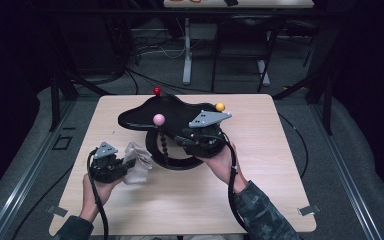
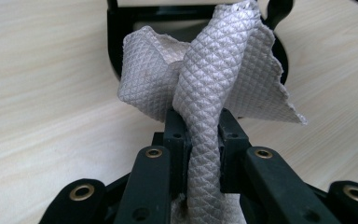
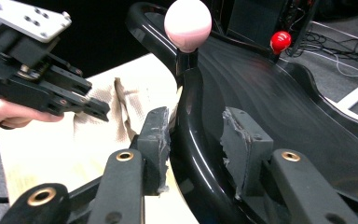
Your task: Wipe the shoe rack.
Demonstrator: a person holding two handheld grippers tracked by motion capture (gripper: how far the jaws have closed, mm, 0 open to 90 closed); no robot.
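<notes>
While the right gripper [image 3: 193,149] clamps the glossy black curved tray [image 1: 145,117], the left gripper [image 2: 200,135] pinches a grey quilted cloth [image 2: 205,84]; wiping not yet begun.

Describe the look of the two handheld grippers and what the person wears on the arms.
Both the left gripper and right gripper are black, each topped by a grey three-cornered plate and trailing a black cable. Brass-coloured rivets dot the jaw links. The sleeves are dark with a camouflage-like pattern.

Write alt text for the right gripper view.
The right gripper is clamped on the rim of a glossy black tray with pink and red ball knobs. At left, the left gripper holds a grey cloth over the table.
</notes>
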